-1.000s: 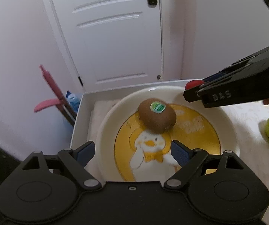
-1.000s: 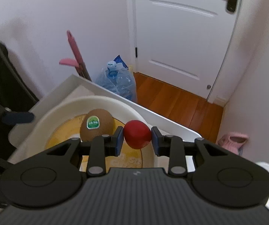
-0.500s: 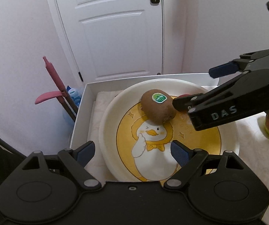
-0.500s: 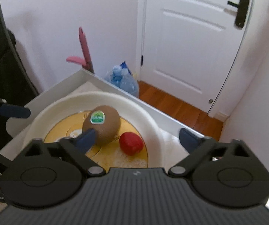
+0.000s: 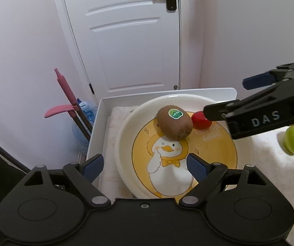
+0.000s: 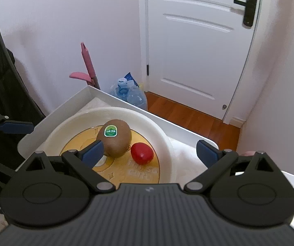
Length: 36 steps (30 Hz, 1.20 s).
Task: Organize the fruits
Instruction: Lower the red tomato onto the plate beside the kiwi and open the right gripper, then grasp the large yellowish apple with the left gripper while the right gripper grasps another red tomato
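Small red tomato-like fruit (image 6: pixel 142 150) sits loose on the white plate with the yellow duck print (image 6: pixel 163 137), touching the brown kiwi (image 6: pixel 115 137) at its 4 o'clock. Right gripper (image 6: pixel 149 150) jaws just sprang wide, empty; left gripper (image 5: pixel 145 165) jaws open too.

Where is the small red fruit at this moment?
In the right wrist view, the small red fruit lies on the duck plate, just right of the kiwi, apparently touching it.
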Available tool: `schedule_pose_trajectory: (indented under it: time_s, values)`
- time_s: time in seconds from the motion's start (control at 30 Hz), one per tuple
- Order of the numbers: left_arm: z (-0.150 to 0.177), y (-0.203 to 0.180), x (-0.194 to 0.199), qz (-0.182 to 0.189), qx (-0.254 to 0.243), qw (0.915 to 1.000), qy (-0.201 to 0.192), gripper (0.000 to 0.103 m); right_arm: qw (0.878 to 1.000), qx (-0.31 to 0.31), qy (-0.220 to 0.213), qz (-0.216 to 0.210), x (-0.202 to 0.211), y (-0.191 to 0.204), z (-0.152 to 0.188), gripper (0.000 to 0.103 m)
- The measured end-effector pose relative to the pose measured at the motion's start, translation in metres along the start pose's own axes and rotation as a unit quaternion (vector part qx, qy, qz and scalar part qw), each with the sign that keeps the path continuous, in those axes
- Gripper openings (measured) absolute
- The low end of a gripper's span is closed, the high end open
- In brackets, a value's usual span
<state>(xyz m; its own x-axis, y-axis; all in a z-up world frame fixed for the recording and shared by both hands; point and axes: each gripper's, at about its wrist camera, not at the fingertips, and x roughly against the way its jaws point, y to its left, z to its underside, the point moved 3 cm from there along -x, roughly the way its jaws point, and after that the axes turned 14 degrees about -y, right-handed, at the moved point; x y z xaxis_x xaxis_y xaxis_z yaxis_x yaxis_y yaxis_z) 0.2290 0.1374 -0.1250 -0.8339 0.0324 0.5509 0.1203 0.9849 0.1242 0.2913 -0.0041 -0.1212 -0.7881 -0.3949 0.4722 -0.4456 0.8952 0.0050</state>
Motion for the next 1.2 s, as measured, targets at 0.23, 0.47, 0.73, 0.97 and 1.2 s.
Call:
schedule_pose_trajectory:
  time_s: [0.23, 0.47, 0.73, 0.97, 1.2]
  values:
    - [-0.012, -0.007, 0.027, 0.004, 0.012, 0.9997, -0.020, 0.095, 0.999, -0.023, -0.013, 0.027, 0.046, 0.001, -0.012, 0.103]
    - [-0.024, -0.032, 0.071, 0.003, -0.006, 0.9984, -0.056, 0.101, 0.997, -0.041, -0.035, 0.058, 0.109, -0.008, -0.013, 0.103]
    - [-0.025, -0.074, 0.117, 0.011, -0.006, 0.9977, -0.066, 0.102, 0.994, -0.058, -0.040, 0.088, 0.190, -0.038, 0.010, 0.103]
    - [-0.022, -0.123, 0.132, 0.041, -0.012, 0.9968, -0.067, 0.102, 0.991, -0.060, -0.023, 0.116, 0.246, -0.073, 0.046, 0.103]
    - [-0.014, -0.175, 0.125, 0.101, -0.044, 0.9919, -0.064, 0.102, 0.985, -0.079, 0.004, 0.152, 0.284, -0.103, 0.090, 0.103]
